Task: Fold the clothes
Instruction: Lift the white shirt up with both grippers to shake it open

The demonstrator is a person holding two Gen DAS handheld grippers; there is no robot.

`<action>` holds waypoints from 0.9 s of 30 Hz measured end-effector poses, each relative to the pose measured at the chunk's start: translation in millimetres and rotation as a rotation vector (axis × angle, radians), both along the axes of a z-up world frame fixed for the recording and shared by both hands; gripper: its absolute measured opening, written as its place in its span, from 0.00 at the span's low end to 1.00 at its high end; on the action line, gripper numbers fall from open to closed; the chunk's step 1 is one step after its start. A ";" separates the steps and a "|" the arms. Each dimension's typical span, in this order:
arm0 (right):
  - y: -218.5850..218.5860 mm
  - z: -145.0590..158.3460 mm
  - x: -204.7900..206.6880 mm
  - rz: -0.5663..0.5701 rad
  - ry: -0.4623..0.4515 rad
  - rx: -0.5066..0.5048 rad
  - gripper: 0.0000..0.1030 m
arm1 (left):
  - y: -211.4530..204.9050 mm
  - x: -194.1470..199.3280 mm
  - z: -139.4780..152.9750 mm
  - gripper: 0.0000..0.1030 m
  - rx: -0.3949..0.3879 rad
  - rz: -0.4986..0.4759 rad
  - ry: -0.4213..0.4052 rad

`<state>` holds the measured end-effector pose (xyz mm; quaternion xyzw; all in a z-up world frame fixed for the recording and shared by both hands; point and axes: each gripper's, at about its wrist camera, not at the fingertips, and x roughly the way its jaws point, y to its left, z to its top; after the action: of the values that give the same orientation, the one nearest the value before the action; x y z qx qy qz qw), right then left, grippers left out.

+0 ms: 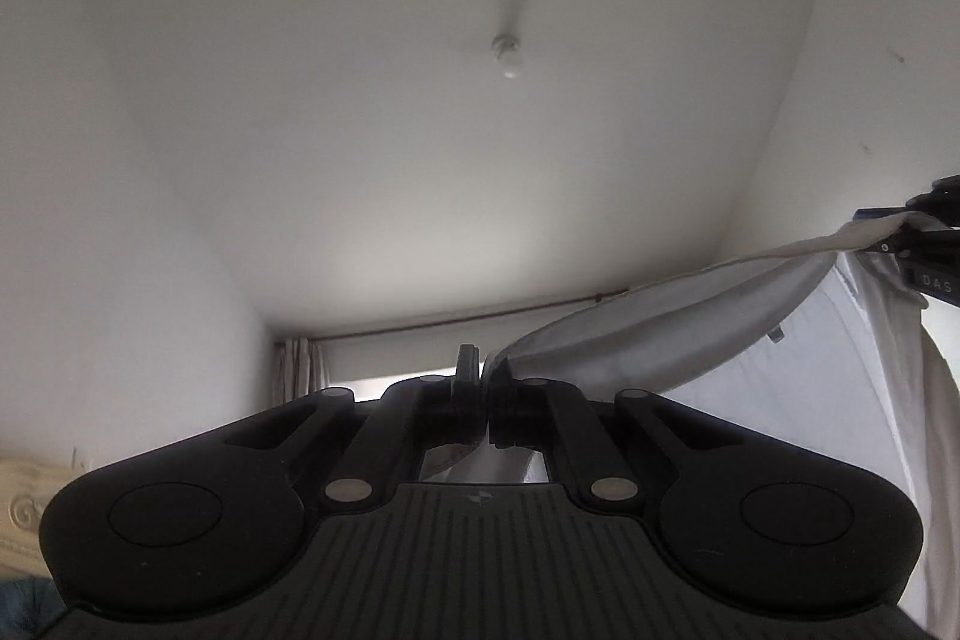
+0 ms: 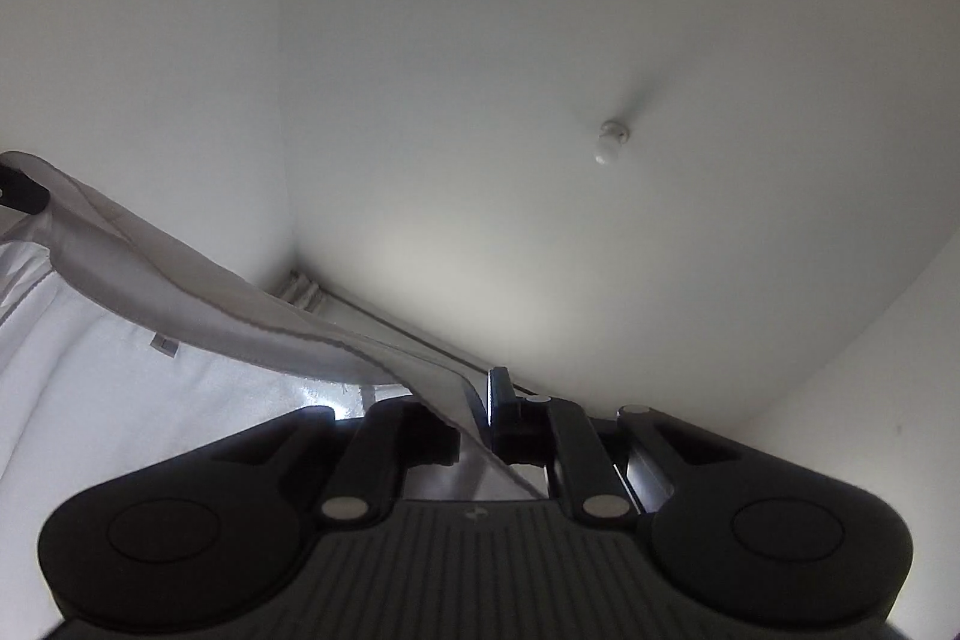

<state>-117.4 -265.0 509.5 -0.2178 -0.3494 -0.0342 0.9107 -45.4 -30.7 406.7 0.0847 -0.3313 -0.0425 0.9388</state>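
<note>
Garment point(image 1: 660, 340), white, hangs stretched in air between our two grippers, both tilted up toward ceiling. Left gripper point(image 1: 485, 400): fingers clamped on one corner of hem. Right gripper point(image 2: 477, 415): fingers clamped on other corner. Step, we judge: lift and spread. Next: lower it flat, keep edge taut, both grips firm.

A garment point(image 1: 672, 334) spans between both raised hand-held grippers, apparently before a window, under a ceiling lamp point(image 1: 507, 52).
</note>
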 end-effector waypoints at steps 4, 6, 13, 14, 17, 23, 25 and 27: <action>-3.9 -3.7 3.7 0.037 0.020 -0.005 0.09 | -3.2 1.2 -3.2 0.02 0.010 0.018 -0.002; -2.8 -11.0 11.8 0.050 0.036 -0.011 0.09 | -3.9 9.5 -9.5 0.02 0.003 0.024 0.012; 5.7 -52.5 68.7 0.072 0.138 -0.022 0.09 | -7.4 77.0 -52.2 0.02 0.001 0.041 0.116; 6.7 -59.0 80.4 0.072 0.156 -0.022 0.09 | -6.6 90.7 -60.1 0.02 0.003 0.045 0.136; 12.9 -76.0 120.8 0.068 0.223 -0.022 0.09 | -6.6 136.7 -84.6 0.02 0.008 0.057 0.221; 21.7 -125.6 236.0 0.023 0.363 -0.041 0.09 | -8.8 257.6 -143.0 0.02 0.032 0.105 0.361; 24.5 -141.8 273.4 0.006 0.402 -0.043 0.09 | -22.3 304.8 -167.1 0.02 0.042 0.119 0.407; 27.1 -158.9 312.7 -0.011 0.443 -0.042 0.09 | -22.2 350.6 -174.5 0.02 0.050 0.132 0.453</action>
<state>195.3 -237.9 350.6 -0.2410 -0.1401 0.0169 0.9602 305.1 -53.0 232.2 0.1176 -0.1049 -0.0073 0.9875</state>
